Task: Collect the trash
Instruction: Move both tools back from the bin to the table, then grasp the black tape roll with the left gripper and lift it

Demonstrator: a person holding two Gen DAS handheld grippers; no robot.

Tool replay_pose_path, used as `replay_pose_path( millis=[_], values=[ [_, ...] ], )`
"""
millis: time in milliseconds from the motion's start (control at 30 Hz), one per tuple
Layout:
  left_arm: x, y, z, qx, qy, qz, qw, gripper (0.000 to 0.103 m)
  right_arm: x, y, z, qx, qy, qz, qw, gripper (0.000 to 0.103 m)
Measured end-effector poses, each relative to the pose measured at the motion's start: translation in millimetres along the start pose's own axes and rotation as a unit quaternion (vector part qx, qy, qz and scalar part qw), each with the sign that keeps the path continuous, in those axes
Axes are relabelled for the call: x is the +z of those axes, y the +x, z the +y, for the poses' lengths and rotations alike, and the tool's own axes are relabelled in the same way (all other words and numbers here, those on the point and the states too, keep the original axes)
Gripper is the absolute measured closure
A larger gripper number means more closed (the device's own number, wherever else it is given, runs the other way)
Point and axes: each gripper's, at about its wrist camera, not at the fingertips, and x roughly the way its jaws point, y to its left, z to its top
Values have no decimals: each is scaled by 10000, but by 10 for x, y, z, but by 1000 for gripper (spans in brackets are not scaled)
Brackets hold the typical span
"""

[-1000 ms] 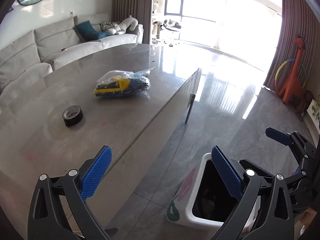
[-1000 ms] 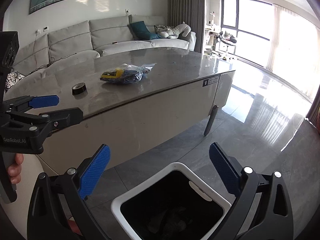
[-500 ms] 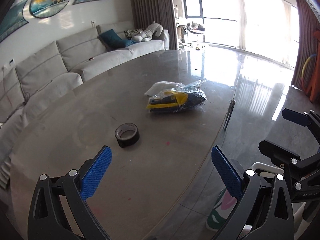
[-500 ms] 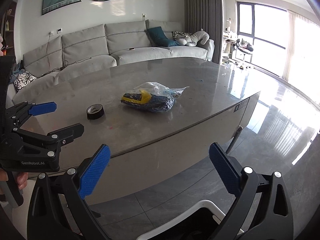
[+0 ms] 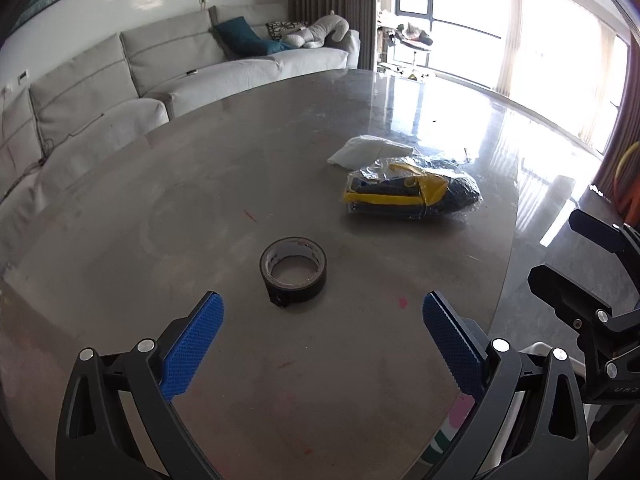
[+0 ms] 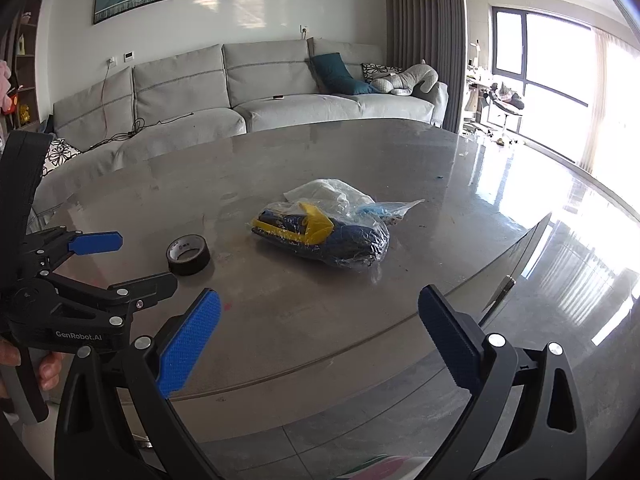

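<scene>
Looking along the left gripper (image 5: 322,330) in the left wrist view, its jaws stand wide apart and hold nothing, poised above the grey bench (image 5: 168,208). A roll of black tape (image 5: 293,271) lies flat on the bench just ahead of the blue pads, roughly centred between them. Further off and to the right sits a clear plastic bag (image 5: 412,194) with yellow and dark blue contents, and a crumpled white wrapper (image 5: 370,150) touches its far side. At the right edge the other tool's black frame shows, with a sliver of a white bin (image 5: 538,350) below it.

In the right wrist view, the right gripper (image 6: 318,332) is likewise spread wide and empty, held off the bench's near edge. The bag (image 6: 324,236) lies ahead of it, near mid-bench, with the tape (image 6: 189,255) to its left, well apart. The left gripper (image 6: 120,260) hangs beside the tape.

The step in hand looks like an approach for a pickup, nothing yet grasped. Next, the left tool would likely need to descend over the tape, straddling the ring before closing.
</scene>
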Motion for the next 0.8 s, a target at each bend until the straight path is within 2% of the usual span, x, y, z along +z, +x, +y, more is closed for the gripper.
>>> replay_pose_path(
  millis=[267,467,800],
  values=[
    [49,231,138,73,90,150,9998,5,121,349,47,133,-31,113,9998,5],
    [118,462,237,64,-46,283,9996,5,148,515,65,178,-26,196,9996,5],
    [99,737,308,122,-144,743,9971,5,111,678,51,188,-30,340,9992,5]
  ],
)
